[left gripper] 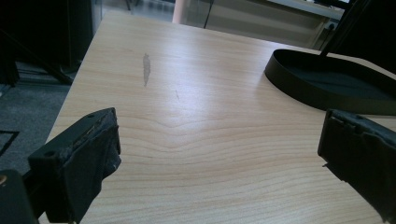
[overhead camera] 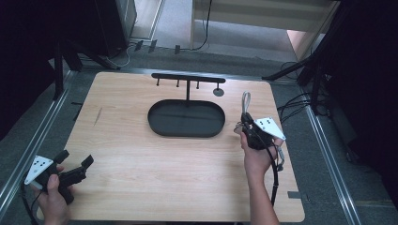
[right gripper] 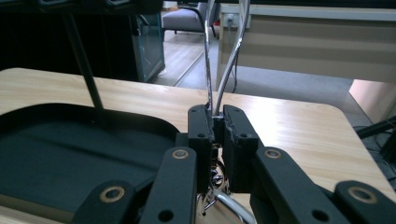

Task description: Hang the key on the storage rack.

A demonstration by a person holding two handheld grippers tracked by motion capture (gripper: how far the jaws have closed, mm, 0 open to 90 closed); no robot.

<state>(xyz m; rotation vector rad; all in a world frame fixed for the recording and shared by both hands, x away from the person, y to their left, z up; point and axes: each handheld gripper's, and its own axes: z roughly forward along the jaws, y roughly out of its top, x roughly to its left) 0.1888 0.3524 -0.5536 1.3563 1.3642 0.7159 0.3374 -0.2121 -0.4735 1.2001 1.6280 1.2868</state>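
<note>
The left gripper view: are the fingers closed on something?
No, the left gripper has its fingers wide apart, with bare table between them.

A pale wooden counter carries a black oval tray with a hook rack, far of centre.

Black hand-held gripper, grey three-cornered plate, trailing black cable.

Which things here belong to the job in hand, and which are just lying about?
In the job:
- right tongs, shut on a metal loop
- black hook stand with its oval tray

Lying about:
- left tongs, open, holding nothing
- table
</note>
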